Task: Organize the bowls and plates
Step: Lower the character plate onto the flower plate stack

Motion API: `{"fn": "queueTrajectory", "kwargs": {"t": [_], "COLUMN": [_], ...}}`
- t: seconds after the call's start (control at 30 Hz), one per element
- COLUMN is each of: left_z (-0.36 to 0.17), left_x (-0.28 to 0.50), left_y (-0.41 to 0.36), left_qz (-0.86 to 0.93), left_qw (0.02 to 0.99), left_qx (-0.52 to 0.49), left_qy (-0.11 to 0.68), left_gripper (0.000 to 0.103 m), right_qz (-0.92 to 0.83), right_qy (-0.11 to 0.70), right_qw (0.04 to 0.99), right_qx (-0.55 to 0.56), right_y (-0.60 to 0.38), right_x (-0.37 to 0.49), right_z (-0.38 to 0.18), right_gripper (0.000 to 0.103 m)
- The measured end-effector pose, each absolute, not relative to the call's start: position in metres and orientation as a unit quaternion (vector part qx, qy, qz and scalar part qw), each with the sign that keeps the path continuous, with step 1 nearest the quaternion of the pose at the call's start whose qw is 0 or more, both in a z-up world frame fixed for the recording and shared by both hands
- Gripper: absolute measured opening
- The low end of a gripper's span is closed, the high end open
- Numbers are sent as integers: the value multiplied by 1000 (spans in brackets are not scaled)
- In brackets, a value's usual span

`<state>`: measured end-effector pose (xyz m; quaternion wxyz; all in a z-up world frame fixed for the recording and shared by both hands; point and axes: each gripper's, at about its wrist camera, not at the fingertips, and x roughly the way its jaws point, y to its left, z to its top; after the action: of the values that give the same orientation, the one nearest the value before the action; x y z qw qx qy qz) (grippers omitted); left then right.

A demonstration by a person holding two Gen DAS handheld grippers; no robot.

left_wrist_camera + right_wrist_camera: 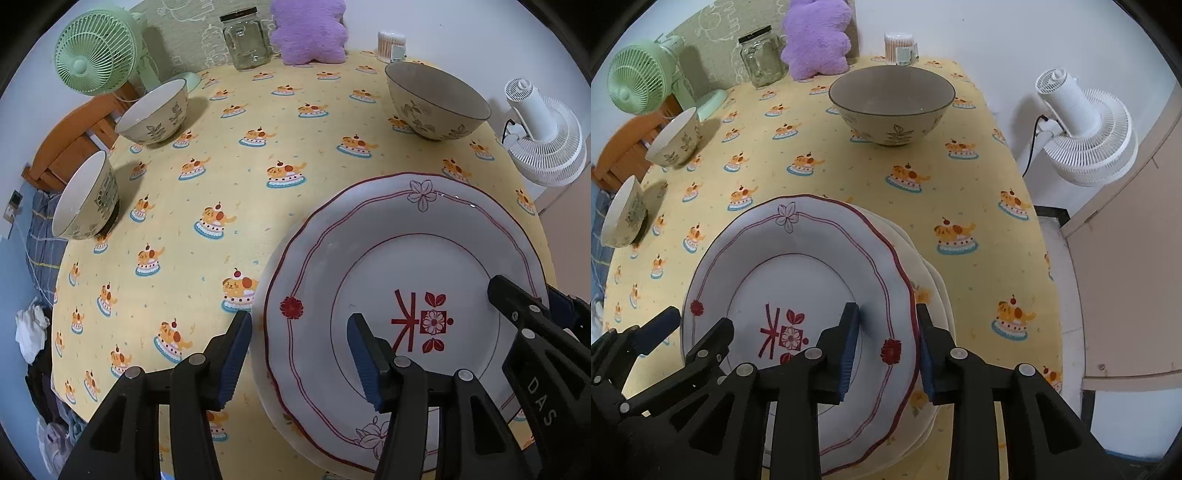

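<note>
- Nearest to us, both grippers straddle the rim of the top plate (798, 295), a white one with red trim and a red character at its centre. Our left gripper (299, 354) has its jaws spread wide either side of the plate's left rim, pads clear of it. Our right gripper (888, 347) brackets the right rim more narrowly; we cannot tell whether the pads touch.
- That plate sits on the stack of plain plates (931, 295) below, so we judge the plates to be gathered.
- "DAS" is readable on the right gripper's arm in the left view.
- Further out on the yellow tablecloth (229, 155), the bowls lie apart: two small bowls (88, 195) (155, 110) on the left, the large bowl (892, 107) far right. Nesting them looks to be what remains.
</note>
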<state>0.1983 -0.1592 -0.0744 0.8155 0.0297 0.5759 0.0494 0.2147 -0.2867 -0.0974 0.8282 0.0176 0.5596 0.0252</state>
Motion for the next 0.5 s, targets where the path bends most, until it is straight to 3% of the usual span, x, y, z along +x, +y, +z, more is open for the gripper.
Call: {"fn": "queueTrajectory", "kwargs": {"t": [0.5], "left_z": [-73], "left_x": [195], "left_y": [-173], "left_qz": [34], "left_qw": [818], "left_qx": [38], "left_qy": [573], "left_gripper": [58], "right_qz": [-8], "right_qy": [568], "right_qw": [823], "right_qx": [5], "right_y": [-294], "right_x": [209], "right_z": [-99], "right_gripper": [33]}}
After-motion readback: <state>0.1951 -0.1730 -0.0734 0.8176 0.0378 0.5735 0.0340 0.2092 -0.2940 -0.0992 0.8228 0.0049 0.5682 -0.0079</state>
